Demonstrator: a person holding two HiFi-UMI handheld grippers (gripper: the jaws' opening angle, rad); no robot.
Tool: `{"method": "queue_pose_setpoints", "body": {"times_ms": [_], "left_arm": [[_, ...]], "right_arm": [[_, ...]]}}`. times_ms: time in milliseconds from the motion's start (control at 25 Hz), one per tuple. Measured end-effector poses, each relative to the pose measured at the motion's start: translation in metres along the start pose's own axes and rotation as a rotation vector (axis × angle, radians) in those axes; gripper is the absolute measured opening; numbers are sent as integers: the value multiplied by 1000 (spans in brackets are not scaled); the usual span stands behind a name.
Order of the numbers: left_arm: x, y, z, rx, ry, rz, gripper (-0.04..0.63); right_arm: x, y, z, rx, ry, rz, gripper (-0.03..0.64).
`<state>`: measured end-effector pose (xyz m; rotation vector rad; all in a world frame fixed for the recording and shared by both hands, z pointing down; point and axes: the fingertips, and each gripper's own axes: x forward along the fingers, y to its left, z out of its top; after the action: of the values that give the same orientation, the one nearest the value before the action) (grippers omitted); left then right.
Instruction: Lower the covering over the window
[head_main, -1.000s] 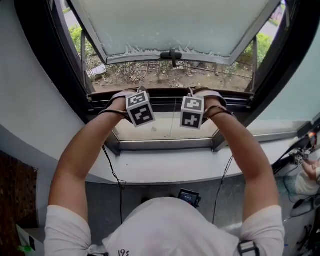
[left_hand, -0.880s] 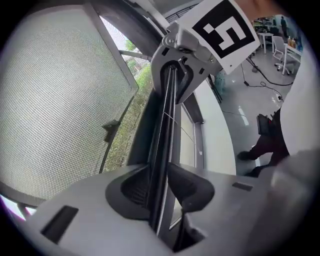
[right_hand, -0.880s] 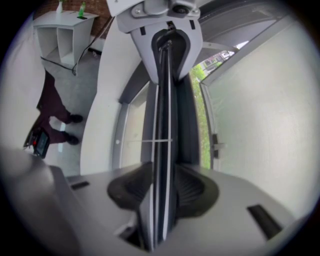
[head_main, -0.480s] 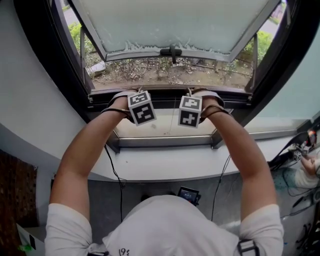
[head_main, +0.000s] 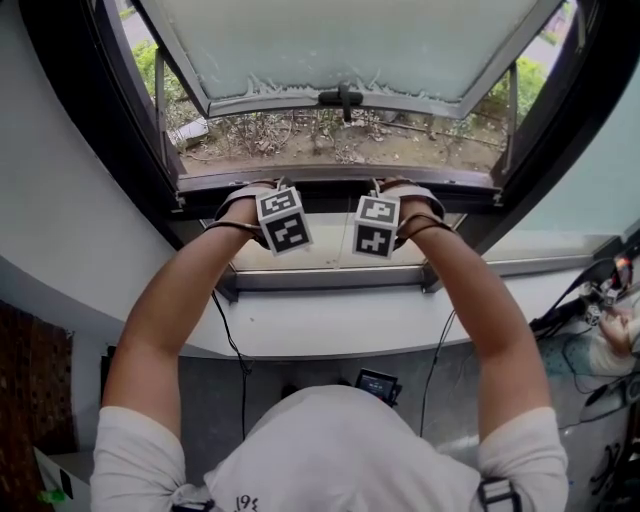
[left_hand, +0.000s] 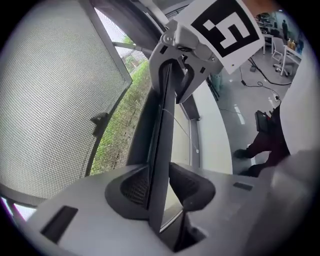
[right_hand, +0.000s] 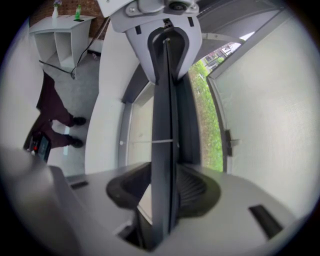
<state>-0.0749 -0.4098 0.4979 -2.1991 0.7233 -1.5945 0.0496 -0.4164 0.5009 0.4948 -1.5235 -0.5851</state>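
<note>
A dark bar, the bottom rail of the window covering, runs across the window opening. My left gripper and my right gripper hold it side by side, each behind its marker cube. In the left gripper view the bar stands between the pads of the left gripper, with fine mesh beside it. In the right gripper view the bar fills the gap of the right gripper. Both pairs of jaws have just been opening a little, still with the bar between them.
Beyond the bar an outward-tilted frosted pane with a black handle hangs over green ground. A white sill lies below, with cables hanging under it. Another person's hand is at the right edge. A white shelf stands behind.
The bar and both grippers have come down together along the window frame. More of the outdoor ground shows above the bar now.
</note>
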Motion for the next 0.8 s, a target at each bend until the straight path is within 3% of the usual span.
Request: {"method": "queue_pose_setpoints", "body": {"times_ms": [320, 440, 800], "left_arm": [[2, 3, -1, 6, -2, 33, 126], [2, 6, 0, -2, 6, 16, 113], [-1, 7, 0, 16, -28, 51, 104]], "right_arm": [[5, -4, 1, -1, 2, -68, 155], [3, -11, 2, 24, -39, -52, 104], [0, -9, 1, -5, -74, -72, 109]]}}
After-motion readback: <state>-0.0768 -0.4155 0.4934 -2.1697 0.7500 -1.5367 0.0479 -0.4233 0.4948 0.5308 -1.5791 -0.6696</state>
